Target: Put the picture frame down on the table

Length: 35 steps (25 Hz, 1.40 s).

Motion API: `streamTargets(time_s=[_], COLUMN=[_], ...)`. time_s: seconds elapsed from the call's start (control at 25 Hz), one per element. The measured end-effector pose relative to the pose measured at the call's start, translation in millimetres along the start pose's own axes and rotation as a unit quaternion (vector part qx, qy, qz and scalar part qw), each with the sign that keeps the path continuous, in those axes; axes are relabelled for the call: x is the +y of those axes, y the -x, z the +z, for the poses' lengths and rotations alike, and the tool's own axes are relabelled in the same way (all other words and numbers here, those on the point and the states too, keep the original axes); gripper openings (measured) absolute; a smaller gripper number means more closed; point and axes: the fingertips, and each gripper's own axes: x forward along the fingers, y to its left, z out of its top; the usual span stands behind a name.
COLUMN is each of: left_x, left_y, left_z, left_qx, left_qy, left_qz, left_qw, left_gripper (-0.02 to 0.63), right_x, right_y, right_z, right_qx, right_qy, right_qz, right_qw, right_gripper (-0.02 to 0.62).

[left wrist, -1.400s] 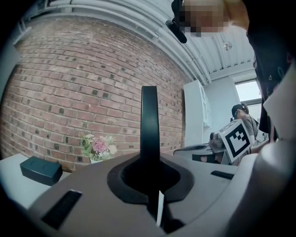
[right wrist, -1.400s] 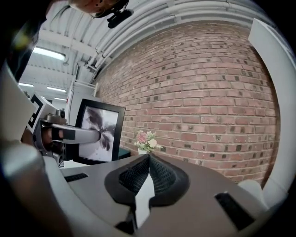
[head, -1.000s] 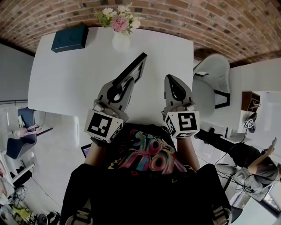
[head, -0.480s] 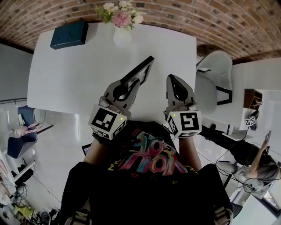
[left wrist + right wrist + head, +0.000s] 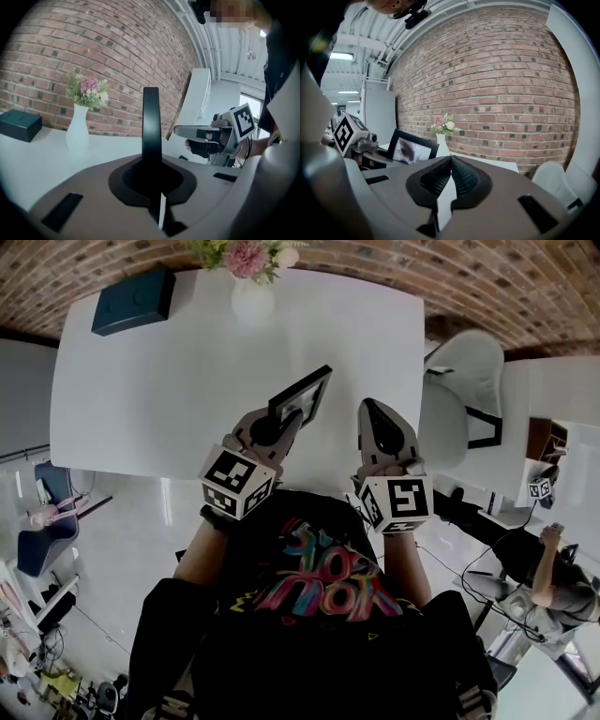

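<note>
A black picture frame (image 5: 302, 396) stands edge-up above the near side of the white table (image 5: 159, 381), held by my left gripper (image 5: 272, 423), whose jaws are shut on its lower edge. In the left gripper view the picture frame (image 5: 151, 124) rises as a thin black strip out of the closed jaws. Its pictured face (image 5: 411, 149) shows in the right gripper view. My right gripper (image 5: 380, 425) hovers to the right of the frame, shut and holding nothing, over the table's near edge.
A white vase of flowers (image 5: 251, 289) stands at the table's far edge, with a dark teal box (image 5: 131, 299) at the far left corner. A white chair (image 5: 459, 399) sits to the right of the table. A brick wall runs behind.
My left gripper has carried the frame a little toward me and to the right; the frame now looks more upright. The right gripper has barely moved.
</note>
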Motion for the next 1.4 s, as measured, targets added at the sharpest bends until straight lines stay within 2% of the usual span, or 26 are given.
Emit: streamTargets(time_s=[0.52, 0.88, 1.0, 1.16, 1.4], left_x=[23.9, 32.8, 37.4, 47.8, 65.4], left_y=[-34.2, -51.5, -55.1, -60.9, -66.7], left_z=[-76.4, -106.1, -109.2, -110.9, -116.7], left_qx=[0.068, 0.118, 0.12, 0.126, 0.138], left_qy=[0.048, 0.081, 0.091, 0.082, 0.075], left_qz=[-0.001, -0.016, -0.019, -0.008, 0.016], left_qw=[0.9965, 0.9896, 0.9884, 0.9885, 0.9875], left_gripper=[0.029, 0.029, 0.029, 0.031, 0.072], right_x=[1.5, 5.0, 4.5, 5.7, 7.9], right_y=[-22.5, -31.2, -35.8, -43.7, -54.7], right_z=[-39.5, -54.3, -58.0, -60.6, -62.5], right_qx=[0.024, 0.046, 0.052, 0.057, 0.067], right_qy=[-0.025, -0.04, -0.045, -0.048, -0.05], right_qz=[0.005, 0.01, 0.01, 0.015, 0.02], right_qw=[0.999, 0.998, 0.998, 0.997, 0.996], right_gripper=[0.02, 0.02, 0.02, 0.02, 0.02])
